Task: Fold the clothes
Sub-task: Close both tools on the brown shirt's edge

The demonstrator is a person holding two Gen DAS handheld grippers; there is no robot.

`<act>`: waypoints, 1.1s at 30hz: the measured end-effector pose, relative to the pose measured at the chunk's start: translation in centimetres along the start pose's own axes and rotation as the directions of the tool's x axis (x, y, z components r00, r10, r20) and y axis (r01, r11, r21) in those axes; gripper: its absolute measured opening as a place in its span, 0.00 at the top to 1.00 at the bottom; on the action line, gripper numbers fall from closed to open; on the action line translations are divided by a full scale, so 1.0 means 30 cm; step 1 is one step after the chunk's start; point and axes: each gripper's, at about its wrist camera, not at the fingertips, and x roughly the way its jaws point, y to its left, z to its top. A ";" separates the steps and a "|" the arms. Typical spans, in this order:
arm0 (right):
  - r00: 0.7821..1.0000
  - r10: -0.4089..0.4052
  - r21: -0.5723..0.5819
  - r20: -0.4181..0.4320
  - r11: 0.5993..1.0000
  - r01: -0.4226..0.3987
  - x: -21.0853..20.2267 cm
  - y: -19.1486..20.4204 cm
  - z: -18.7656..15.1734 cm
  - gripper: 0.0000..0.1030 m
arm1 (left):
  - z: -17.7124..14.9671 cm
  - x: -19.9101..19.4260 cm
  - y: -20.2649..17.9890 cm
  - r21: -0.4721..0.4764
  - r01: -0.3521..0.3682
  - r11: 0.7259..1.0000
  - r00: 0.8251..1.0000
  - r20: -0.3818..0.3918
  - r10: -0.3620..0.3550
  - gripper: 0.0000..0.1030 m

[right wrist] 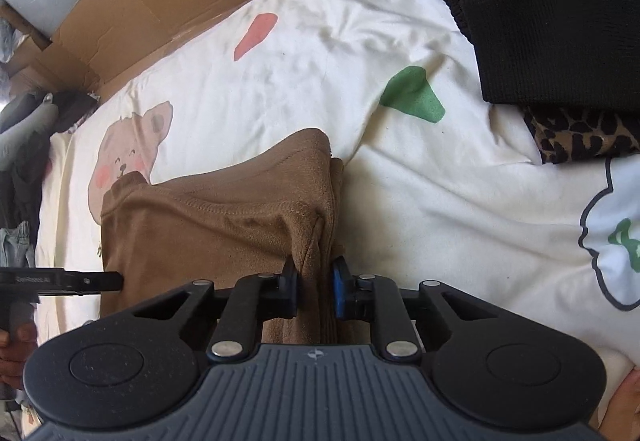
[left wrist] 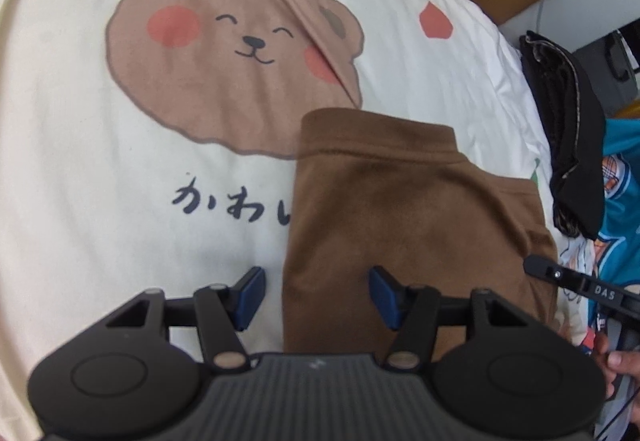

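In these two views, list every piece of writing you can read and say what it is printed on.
"かわい", cut off by the brown garment: on the cream bedsheet.
"DAS": on the right gripper.
Small lettering on the left gripper: too blurred to read.

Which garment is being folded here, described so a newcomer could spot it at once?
Start from the cream bedsheet with the big bear print. Just beside the bear lies the brown garment, folded, its edge pinched by the right gripper. It is plain brown, unlike the black clothes stacked nearby.
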 end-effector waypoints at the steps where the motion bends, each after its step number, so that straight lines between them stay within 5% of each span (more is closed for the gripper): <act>1: 1.000 0.002 0.006 -0.002 1.000 -0.002 0.001 -0.004 0.001 0.83 | 0.004 0.000 0.006 -0.004 0.008 1.000 1.000 0.007 -0.008 0.56; 2: 1.000 0.004 0.011 -0.005 1.000 -0.004 0.003 -0.008 0.002 0.83 | 0.010 -0.002 0.015 -0.014 0.025 1.000 1.000 0.009 -0.025 0.68; 3: 1.000 0.006 0.013 -0.010 1.000 -0.006 0.008 -0.011 0.004 0.82 | 0.016 -0.004 0.024 -0.027 0.048 0.998 0.999 0.008 -0.048 0.95; 11: 1.000 -0.001 0.027 -0.025 1.000 0.002 0.037 -0.019 0.005 0.77 | 0.031 -0.051 0.038 -0.022 0.102 0.995 0.994 0.042 -0.101 0.94; 13: 1.000 0.004 0.040 -0.023 0.999 -0.003 0.035 -0.025 0.004 0.75 | 0.031 -0.049 0.046 -0.031 0.094 0.995 0.995 0.034 -0.093 0.83; 24: 0.995 0.070 0.098 -0.070 0.993 -0.063 0.076 -0.079 0.025 0.62 | 0.031 0.021 0.063 -0.036 0.136 0.990 0.991 0.013 -0.136 0.69; 30: 0.993 0.081 0.105 -0.082 0.992 -0.072 0.088 -0.082 0.033 0.65 | 0.058 0.043 0.058 -0.039 0.162 0.986 0.987 0.026 -0.161 0.73; 31: 0.994 0.074 0.096 -0.083 0.993 -0.066 0.089 -0.075 0.034 0.73 | 0.057 0.045 0.057 -0.041 0.161 0.986 0.987 0.026 -0.160 0.86; 33: 0.994 0.064 0.087 -0.086 0.995 -0.057 0.087 -0.061 0.036 0.78 | 0.053 0.048 0.051 -0.046 0.147 0.988 0.989 0.018 -0.147 0.92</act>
